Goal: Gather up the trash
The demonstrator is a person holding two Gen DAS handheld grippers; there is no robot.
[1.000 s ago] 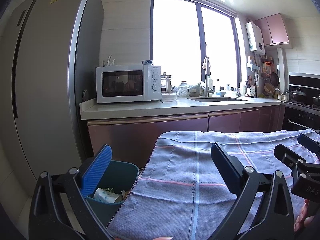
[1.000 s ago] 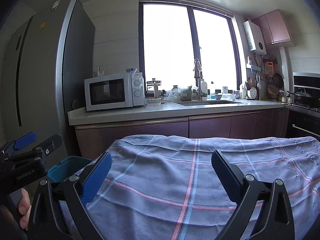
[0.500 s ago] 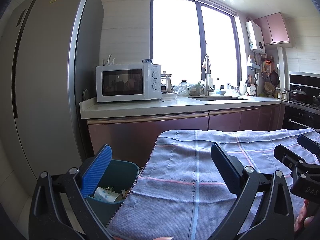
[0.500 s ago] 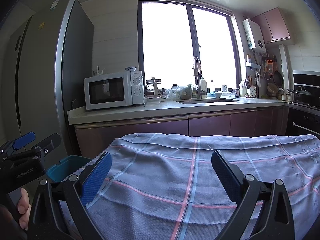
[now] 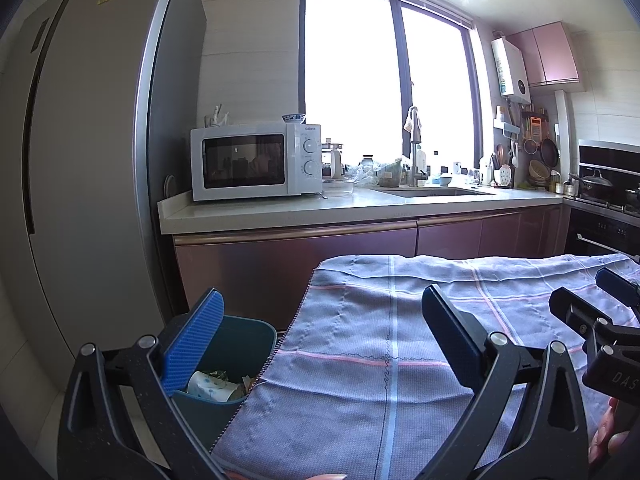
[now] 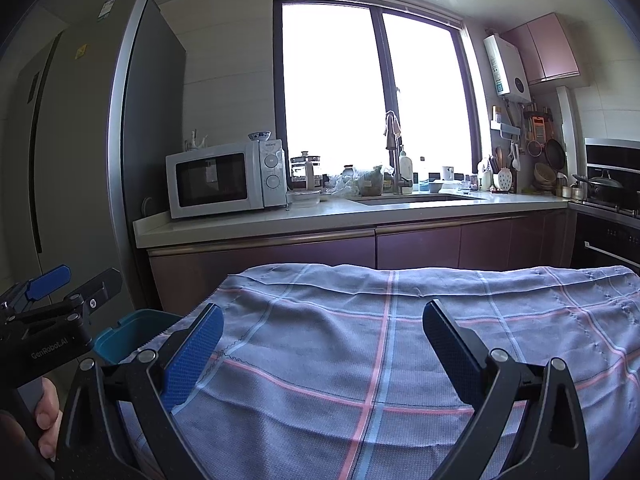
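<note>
Both grippers, left (image 5: 320, 344) and right (image 6: 322, 348), hover with jaws wide apart and empty above a checked cloth (image 6: 380, 340) in a kitchen. The trash (image 5: 212, 386), a crumpled paper cup among scraps, lies in the teal bin (image 5: 244, 336) just beside the cloth's left edge. A careless sweep of the left gripper could likely snag the cloth or tip the bin. Readable: "Galanz" on the microwave (image 5: 256, 160); "GenRobot.AI" on the left gripper's body.

A home kitchen: microwave (image 5: 256, 161) on the counter (image 5: 352, 210), sink (image 5: 432, 192), fridge (image 5: 80, 168), and seemingly a stove (image 5: 608, 200).
</note>
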